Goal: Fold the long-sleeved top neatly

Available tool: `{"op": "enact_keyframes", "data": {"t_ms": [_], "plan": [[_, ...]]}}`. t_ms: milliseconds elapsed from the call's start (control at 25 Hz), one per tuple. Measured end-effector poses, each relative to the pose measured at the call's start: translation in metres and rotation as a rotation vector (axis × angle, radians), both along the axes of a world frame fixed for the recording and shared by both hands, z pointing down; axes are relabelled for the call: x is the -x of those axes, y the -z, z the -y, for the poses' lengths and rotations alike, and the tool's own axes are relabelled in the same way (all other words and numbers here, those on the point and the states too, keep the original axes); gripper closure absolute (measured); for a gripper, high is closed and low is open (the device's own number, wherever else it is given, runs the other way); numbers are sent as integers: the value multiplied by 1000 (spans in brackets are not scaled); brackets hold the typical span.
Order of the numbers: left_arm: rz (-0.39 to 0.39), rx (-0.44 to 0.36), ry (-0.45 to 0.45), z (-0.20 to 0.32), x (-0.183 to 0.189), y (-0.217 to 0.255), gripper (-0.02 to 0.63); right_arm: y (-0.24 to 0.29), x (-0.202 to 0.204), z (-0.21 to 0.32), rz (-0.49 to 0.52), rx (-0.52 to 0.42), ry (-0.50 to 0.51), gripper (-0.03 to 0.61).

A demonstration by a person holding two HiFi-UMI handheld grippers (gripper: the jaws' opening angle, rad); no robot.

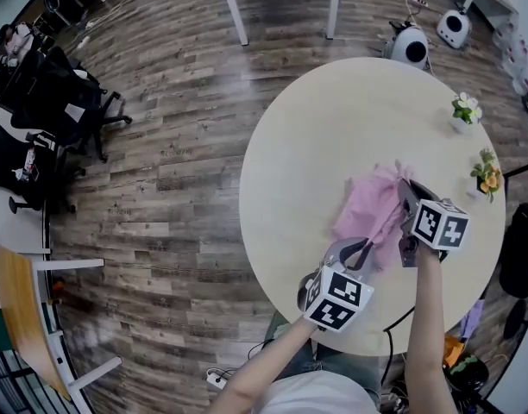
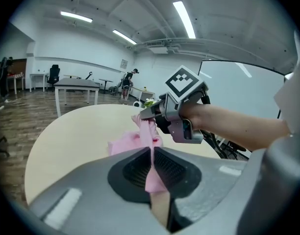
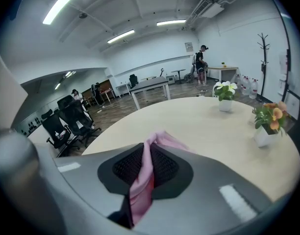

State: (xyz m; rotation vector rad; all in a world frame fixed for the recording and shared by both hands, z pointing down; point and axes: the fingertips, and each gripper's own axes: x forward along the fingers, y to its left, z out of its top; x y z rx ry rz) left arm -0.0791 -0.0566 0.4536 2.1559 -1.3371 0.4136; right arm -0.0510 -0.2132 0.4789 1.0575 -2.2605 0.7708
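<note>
Left gripper [image 1: 361, 248] and right gripper [image 1: 405, 190] each clamped on the pink top [image 1: 367, 212], which is bunched on the round table [image 1: 316, 136]. White-flowered plant [image 1: 465, 109] and orange-flowered plant [image 1: 487, 178] (table's rim) stand apart from the top.

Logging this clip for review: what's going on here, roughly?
A person at a round table holds a tool in each hand. The left tool and the right tool are each shut on part of a pink long-sleeved top, with a strip of cloth running between them. The rest lies bunched on the table, not yet neatly folded.
</note>
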Motion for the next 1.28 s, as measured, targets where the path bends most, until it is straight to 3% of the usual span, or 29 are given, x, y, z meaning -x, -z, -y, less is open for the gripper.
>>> {"op": "enact_keyframes", "data": {"t_ms": [240, 680, 920, 1080, 1280], "plan": [[-82, 82, 63, -1, 25, -32, 584, -33, 29, -2, -102, 14, 64, 511], [-143, 238, 152, -12, 57, -94, 584, -90, 60, -13, -182, 78, 95, 508], [-246, 309, 218, -17, 65, -118, 584, -110, 67, -20, -252, 63, 118, 500], [-241, 332, 227, -18, 66, -129, 583, -115, 70, -21, -312, 21, 133, 500], [-225, 336, 218, -17, 65, -133, 583, -117, 70, -19, -301, -6, 131, 501]]}}
